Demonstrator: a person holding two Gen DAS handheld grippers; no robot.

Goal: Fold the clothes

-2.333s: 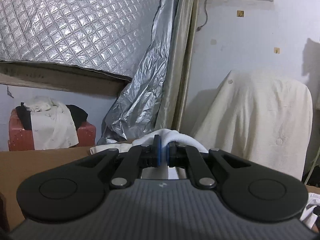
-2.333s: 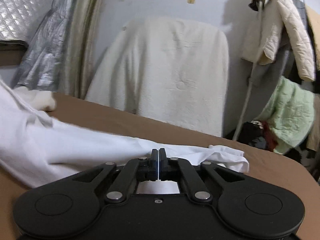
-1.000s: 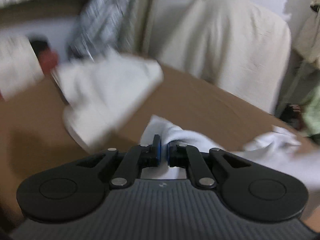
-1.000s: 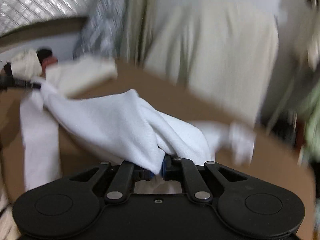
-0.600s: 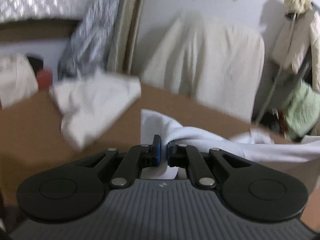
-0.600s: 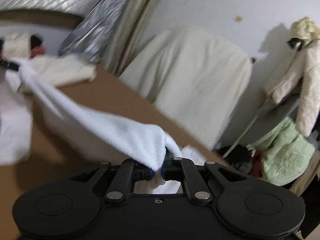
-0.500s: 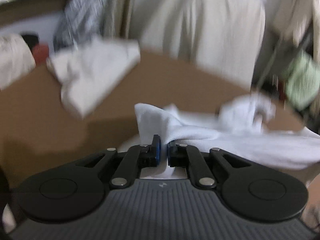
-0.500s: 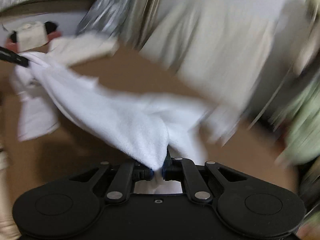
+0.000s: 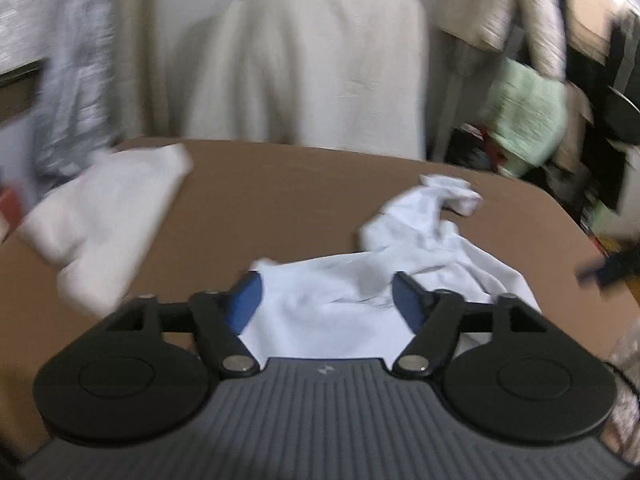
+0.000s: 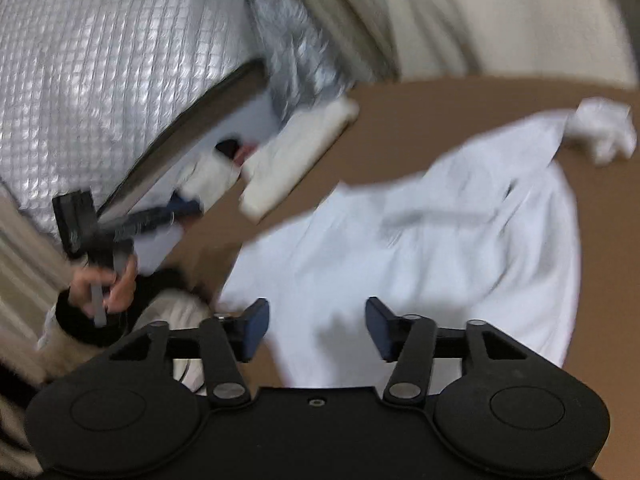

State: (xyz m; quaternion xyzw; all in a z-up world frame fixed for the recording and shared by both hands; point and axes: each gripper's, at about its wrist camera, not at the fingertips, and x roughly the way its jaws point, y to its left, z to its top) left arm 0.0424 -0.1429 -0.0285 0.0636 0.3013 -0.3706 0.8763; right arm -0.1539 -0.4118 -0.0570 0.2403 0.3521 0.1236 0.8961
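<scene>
A white garment (image 9: 404,272) lies spread and rumpled on the brown table (image 9: 280,188), one twisted sleeve end (image 9: 448,194) reaching toward the far right. My left gripper (image 9: 326,298) hovers over its near edge; its jaws are opening, and the cloth lies below and between them without being pinched. In the right wrist view the same garment (image 10: 432,240) covers the table's right half. The right gripper (image 10: 316,330) is above its near edge, jaws opening and not pressing the cloth. The other gripper (image 10: 120,224) shows at the left, held by a hand (image 10: 104,284).
A folded cream garment (image 9: 108,216) lies at the table's far left, also seen in the right wrist view as a cream garment (image 10: 296,152). Behind the table stand a cloth-draped chair (image 9: 316,68), a silver quilted sheet (image 10: 100,72) and hanging clothes (image 9: 524,120).
Both grippers were shut on the white garment, stretching it in the air between them. Now both have let go, their jaws stand wide, and the garment has dropped flat onto the table.
</scene>
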